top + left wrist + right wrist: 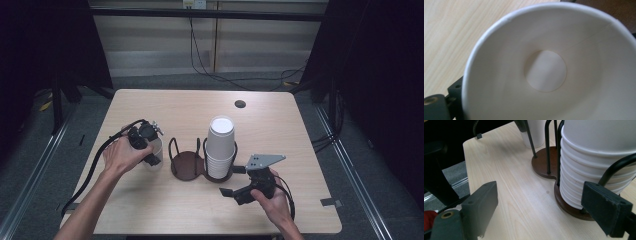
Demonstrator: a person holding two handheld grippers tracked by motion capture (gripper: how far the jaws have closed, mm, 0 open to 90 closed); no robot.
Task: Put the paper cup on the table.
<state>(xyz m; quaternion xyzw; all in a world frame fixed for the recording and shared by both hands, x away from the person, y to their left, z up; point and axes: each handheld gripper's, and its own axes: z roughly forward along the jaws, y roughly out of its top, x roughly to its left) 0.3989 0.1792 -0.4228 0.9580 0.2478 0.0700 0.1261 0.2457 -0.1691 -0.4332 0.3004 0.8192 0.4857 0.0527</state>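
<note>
At the left centre of the high view I have my left hand-held gripper (150,150) on a single white paper cup (156,152) that stands on the desk (165,205) just left of the dark wooden cup holder (186,165). In the left gripper view the cup's open mouth (544,70) faces the camera with one black jaw at the lower left against its outer wall; I cannot tell whether the jaws press on the rim or stand released.

My right hand-held gripper (235,182) sits at the lower right of the high view, jaws spread wide with nothing between them. In the right gripper view it looks at the stack of white cups (594,167) seated in the holder's nearer ring, upper right of that frame.
</note>
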